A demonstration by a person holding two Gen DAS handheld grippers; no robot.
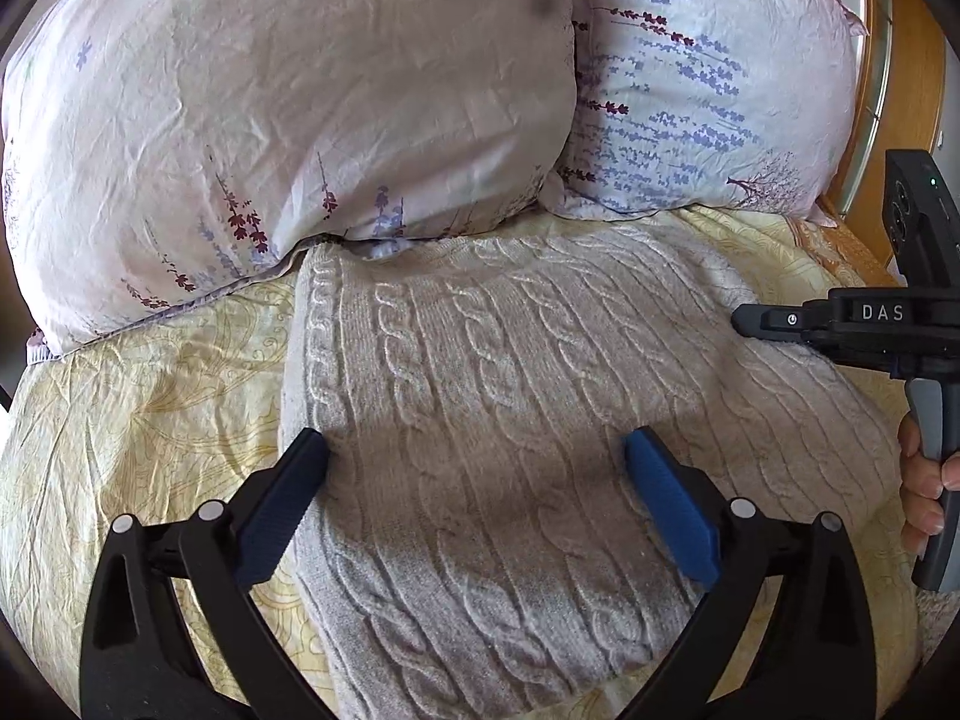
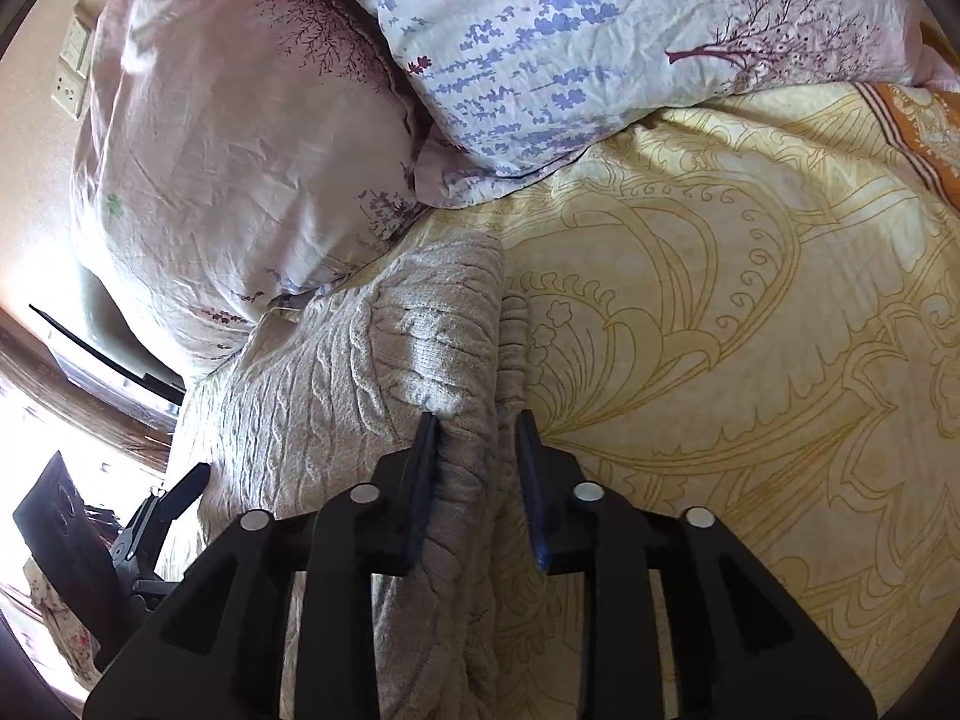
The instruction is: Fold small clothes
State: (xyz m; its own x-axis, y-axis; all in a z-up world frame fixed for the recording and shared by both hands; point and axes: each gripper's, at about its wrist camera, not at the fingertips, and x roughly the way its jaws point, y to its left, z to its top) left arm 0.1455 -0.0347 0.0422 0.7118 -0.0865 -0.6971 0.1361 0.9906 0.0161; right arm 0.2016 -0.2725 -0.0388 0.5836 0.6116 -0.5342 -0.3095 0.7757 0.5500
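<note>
A beige cable-knit sweater [image 1: 480, 372] lies folded on the bed, its neckline toward the pillows. My left gripper [image 1: 480, 456] hangs just over its near part, open wide, blue pads apart and nothing pinched between them. In the right wrist view my right gripper [image 2: 477, 420] straddles the sweater's [image 2: 372, 372] folded right edge. The left pad touches the knit and the right pad stands clear over the sheet, so the jaws are partly open. From the left wrist view the right gripper [image 1: 747, 321] shows side-on at the sweater's right edge, held by a hand [image 1: 924, 480].
Two floral pillows [image 1: 288, 108] [image 1: 708, 90] lean at the head of the bed, right behind the sweater. A yellow patterned sheet [image 2: 720, 300] covers the bed. A wooden headboard [image 1: 912, 60] is at far right; wall sockets [image 2: 72, 72] are on the left wall.
</note>
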